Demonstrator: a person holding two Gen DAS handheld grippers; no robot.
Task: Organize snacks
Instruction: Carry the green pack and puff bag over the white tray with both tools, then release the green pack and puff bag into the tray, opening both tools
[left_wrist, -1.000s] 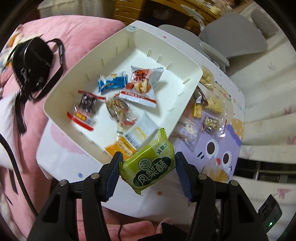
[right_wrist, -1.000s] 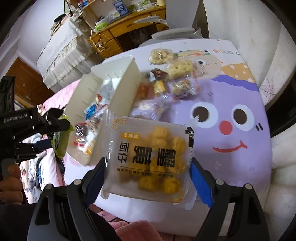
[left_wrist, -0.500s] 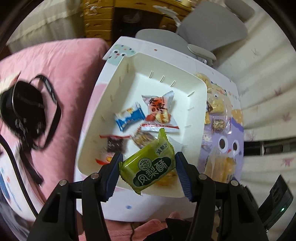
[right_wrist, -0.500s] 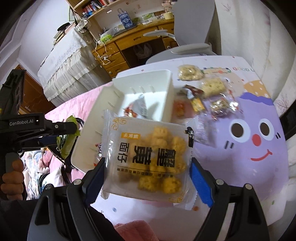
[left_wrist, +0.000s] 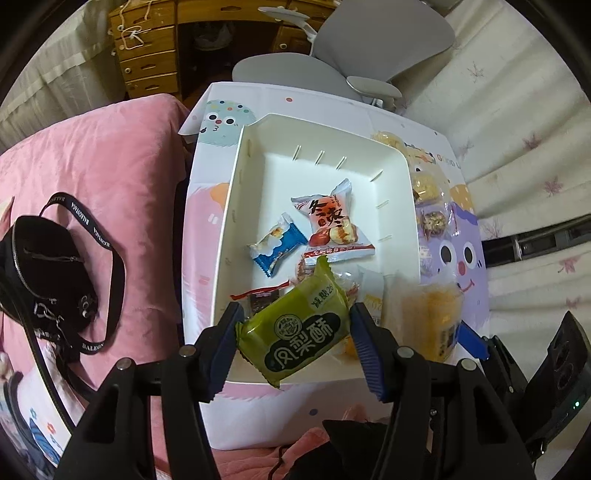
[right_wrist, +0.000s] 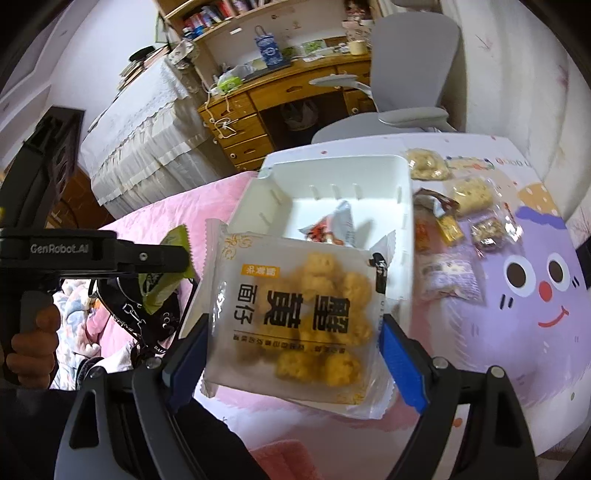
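The left hand-held gripper (left_wrist: 293, 334) is clamped on a green pastry packet (left_wrist: 295, 326), its jaws having just eased a little wider with the packet between them; the packet hangs over the near edge of the white tray (left_wrist: 236, 192). The right hand-held gripper (right_wrist: 295, 347) grips a clear bag of yellow puffs (right_wrist: 295, 314) by its side edges, over the tray's near right corner. The tray sits toward the left edge of the bench (right_wrist: 517, 332) and holds several wrapped snacks, among them a blue-wrapped biscuit (left_wrist: 277, 245) and an orange-and-white packet (left_wrist: 332, 229). More snack packets (right_wrist: 461, 218) lie on the bench just beside the tray's right wall.
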